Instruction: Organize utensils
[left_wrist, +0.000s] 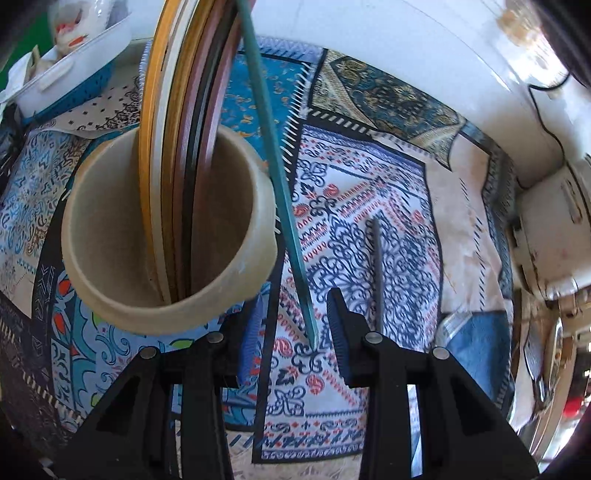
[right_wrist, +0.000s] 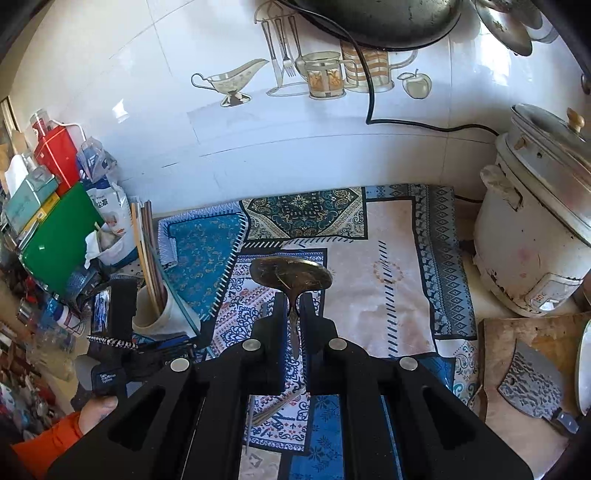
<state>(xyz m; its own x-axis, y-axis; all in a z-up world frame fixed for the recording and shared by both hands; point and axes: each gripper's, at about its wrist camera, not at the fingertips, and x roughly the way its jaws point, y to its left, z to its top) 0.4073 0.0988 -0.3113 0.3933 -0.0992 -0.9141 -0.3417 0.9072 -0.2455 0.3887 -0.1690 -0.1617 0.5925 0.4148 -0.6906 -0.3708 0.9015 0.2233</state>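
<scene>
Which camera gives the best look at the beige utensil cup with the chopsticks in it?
The left wrist view: the cup fills the near left, its open mouth and the chopsticks inside clearly visible. In the right wrist view the cup is small at the left, partly hidden behind the left hand-held gripper.

You face a glossy white tiled wall (right_wrist: 155, 122) printed with a gravy boat, cutlery, glass jugs and an apple. A black cable (right_wrist: 369, 92) trails down it. The counter wears a patchwork cloth (right_wrist: 384, 258) in blues and cream. At its right edge stands a worn white rice cooker (right_wrist: 532, 229); daylight glares off the tiles.
</scene>
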